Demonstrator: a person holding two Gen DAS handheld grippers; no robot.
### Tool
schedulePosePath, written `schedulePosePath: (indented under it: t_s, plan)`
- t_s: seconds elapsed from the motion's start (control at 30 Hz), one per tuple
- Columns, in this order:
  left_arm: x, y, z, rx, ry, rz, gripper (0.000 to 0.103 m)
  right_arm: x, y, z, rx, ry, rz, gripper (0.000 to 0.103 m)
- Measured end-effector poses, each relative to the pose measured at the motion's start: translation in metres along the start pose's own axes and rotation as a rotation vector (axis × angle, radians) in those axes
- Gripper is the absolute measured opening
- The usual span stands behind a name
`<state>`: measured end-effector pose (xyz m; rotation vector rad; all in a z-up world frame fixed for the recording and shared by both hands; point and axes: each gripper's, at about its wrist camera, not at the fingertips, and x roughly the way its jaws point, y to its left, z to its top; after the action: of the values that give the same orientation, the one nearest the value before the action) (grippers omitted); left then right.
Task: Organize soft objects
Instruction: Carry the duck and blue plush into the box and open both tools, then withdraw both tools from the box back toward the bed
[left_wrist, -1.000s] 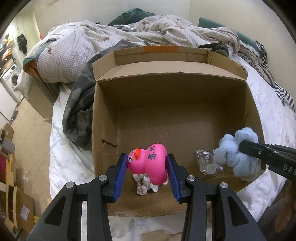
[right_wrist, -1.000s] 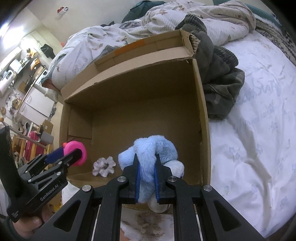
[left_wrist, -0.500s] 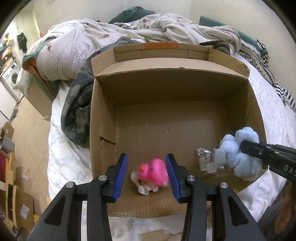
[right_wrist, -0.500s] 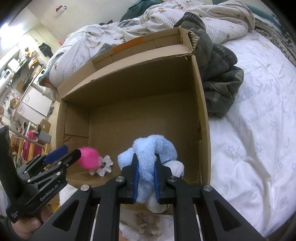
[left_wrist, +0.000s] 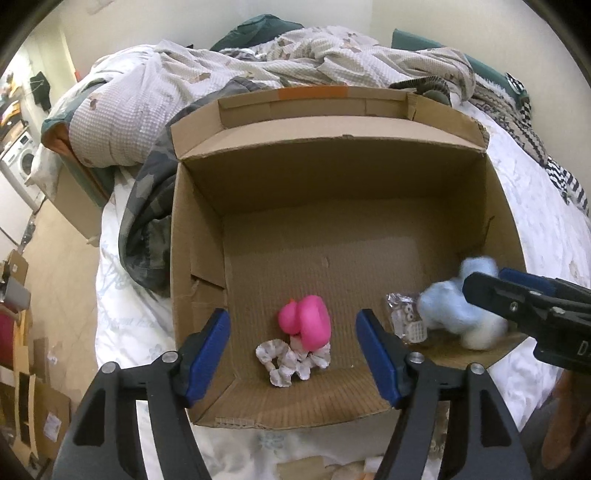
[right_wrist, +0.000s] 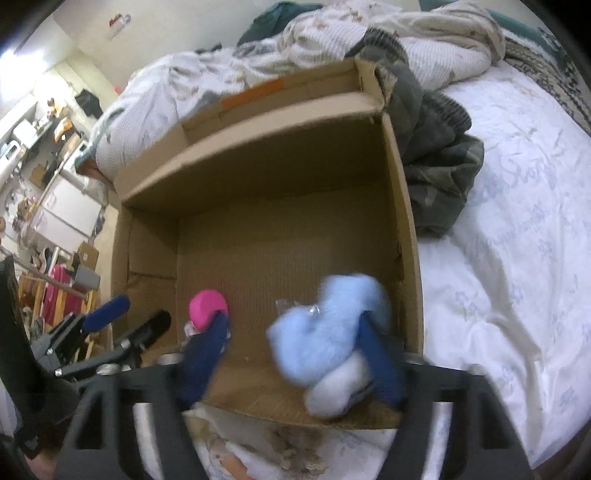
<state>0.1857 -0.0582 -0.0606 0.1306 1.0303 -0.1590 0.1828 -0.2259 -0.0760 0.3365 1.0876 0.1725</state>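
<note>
An open cardboard box (left_wrist: 199, 266) (right_wrist: 406, 236) stands on the bed. A pink soft duck (left_wrist: 306, 321) (right_wrist: 207, 308) lies on the box floor, partly on a white scrunchie (left_wrist: 284, 363). My left gripper (left_wrist: 291, 354) is open above the box's near edge, with the duck below the gap. A light blue plush toy (left_wrist: 450, 310) (right_wrist: 325, 332) is in the box's near right corner, blurred, next to a clear plastic packet (left_wrist: 402, 317). My right gripper (right_wrist: 291, 362) is open, and its right finger (right_wrist: 380, 362) touches the plush.
A rumpled quilt and pillows (left_wrist: 258, 62) lie behind the box. A dark camouflage garment (left_wrist: 147, 229) (right_wrist: 439, 173) lies against the box's sides. White sheet (right_wrist: 517, 258) spreads to the right. Floor and boxes (left_wrist: 29, 369) are to the left of the bed.
My left gripper opened and the pink duck dropped onto the box floor by the scrunchie. My right gripper has just opened, and the blue plush is slipping down out of it.
</note>
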Motion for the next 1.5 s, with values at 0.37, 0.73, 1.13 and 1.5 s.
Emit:
schedulePosePath:
  t_s: [0.37, 0.73, 1.13, 1.5]
  plan:
    - [-0.003, 0.011, 0.002, -0.046, -0.009, 0.018, 0.068, -0.006, 0.007, 0.001, -0.041, -0.03, -0.006, 0.081]
    - [-0.019, 0.015, -0.004, -0.074, -0.037, 0.025, 0.068, -0.011, 0.004, 0.001, -0.013, -0.043, -0.005, 0.081]
    - [-0.051, 0.034, -0.018, -0.124, -0.072, 0.064, 0.068, -0.028, 0.007, -0.008, -0.018, -0.066, -0.008, 0.081]
    - [-0.062, 0.048, -0.046, -0.207, -0.03, 0.061, 0.068, -0.044, 0.005, -0.024, -0.035, -0.062, -0.026, 0.081]
